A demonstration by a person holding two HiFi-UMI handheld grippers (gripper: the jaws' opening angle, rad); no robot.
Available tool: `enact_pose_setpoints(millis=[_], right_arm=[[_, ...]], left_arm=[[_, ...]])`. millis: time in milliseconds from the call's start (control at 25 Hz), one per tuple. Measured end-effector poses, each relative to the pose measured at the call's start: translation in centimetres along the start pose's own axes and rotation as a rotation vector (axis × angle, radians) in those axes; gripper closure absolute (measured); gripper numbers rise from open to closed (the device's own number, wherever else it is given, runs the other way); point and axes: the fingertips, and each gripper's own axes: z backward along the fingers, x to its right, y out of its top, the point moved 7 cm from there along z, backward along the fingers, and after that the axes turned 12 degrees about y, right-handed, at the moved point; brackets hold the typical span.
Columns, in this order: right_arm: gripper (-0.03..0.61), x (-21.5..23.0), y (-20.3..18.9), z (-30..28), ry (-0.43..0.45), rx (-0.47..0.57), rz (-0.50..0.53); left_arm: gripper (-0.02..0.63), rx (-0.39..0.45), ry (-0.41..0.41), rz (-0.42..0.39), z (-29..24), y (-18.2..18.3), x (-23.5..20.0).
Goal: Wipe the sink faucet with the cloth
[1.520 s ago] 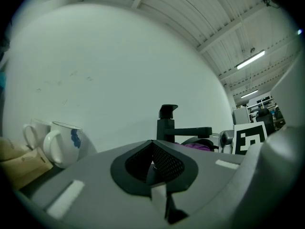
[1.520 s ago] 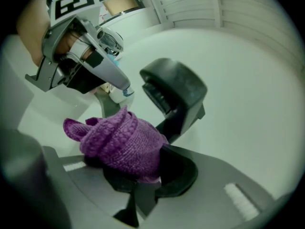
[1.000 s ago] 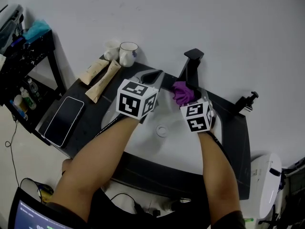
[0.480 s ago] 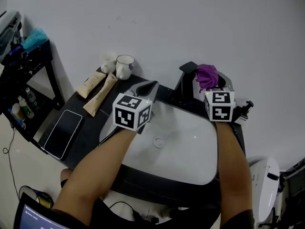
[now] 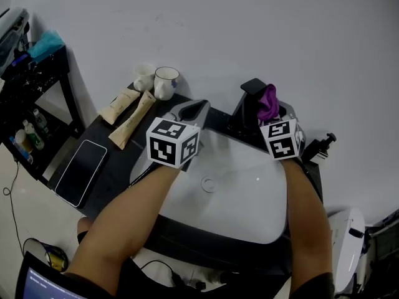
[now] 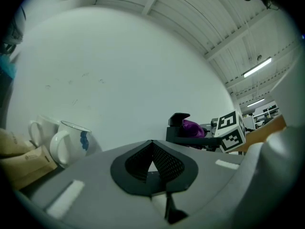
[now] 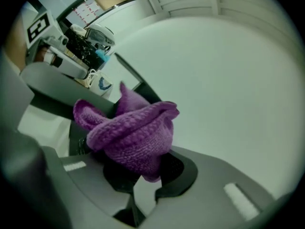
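Right gripper view shows the right gripper [image 7: 143, 171] with its jaws clamped on a purple cloth [image 7: 127, 130], which is bunched into a wad. Most of the wad stands out past the jaw tips. In the head view the cloth sits high on the right side of the black faucet [image 5: 247, 112], against it or just beside it; contact cannot be confirmed. The left gripper [image 6: 152, 147] hovers over the back rim of the white sink [image 5: 240, 199], near the faucet's left side, with its jaws closed on nothing.

The cloth looks knitted, soft, light and limp, so it should mould round the faucet's square edges rather than skid over them. Its looseness is also the risk: rubbing drag could tug it from a shallow pinch. A hold deep in the gathered folds, as the jaws seem to have now, suits it best and leaves a padded front to press with. The faucet appears rigid and fixed to the dark bench [image 5: 115, 173], so it should take firm pressure without moving.
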Motion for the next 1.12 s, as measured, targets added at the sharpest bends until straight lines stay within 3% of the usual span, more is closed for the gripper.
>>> enact_pose_setpoints(millis=[320,480,680,880,1120], right_arm=[[0.525,-4.5,-3.9,-1.5,0.097,-0.128,0.108],[0.525,-5.2,-4.8,-0.9,0.103,-0.129,0.056],[0.525,-5.7,-4.3,3.0,0.065,0.033,-0.237],[0.525,-7.7,-2.9,6.7,0.109,0.211,-0.596],[0.525,-12.7,-0.5,5.9,0.256,0.272,-1.004]], left_arm=[[0.598,-0.001,-0.002,-0.019,0.1,0.0,0.1],[0.598,0.002,0.000,-0.027,0.0,0.2,0.1],[0.598,0.007,0.000,-0.042,0.2,0.5,0.3],[0.597,0.045,0.008,-0.058,1.2,1.6,0.0],[0.597,0.127,0.055,0.068,4.0,4.3,-1.8]])
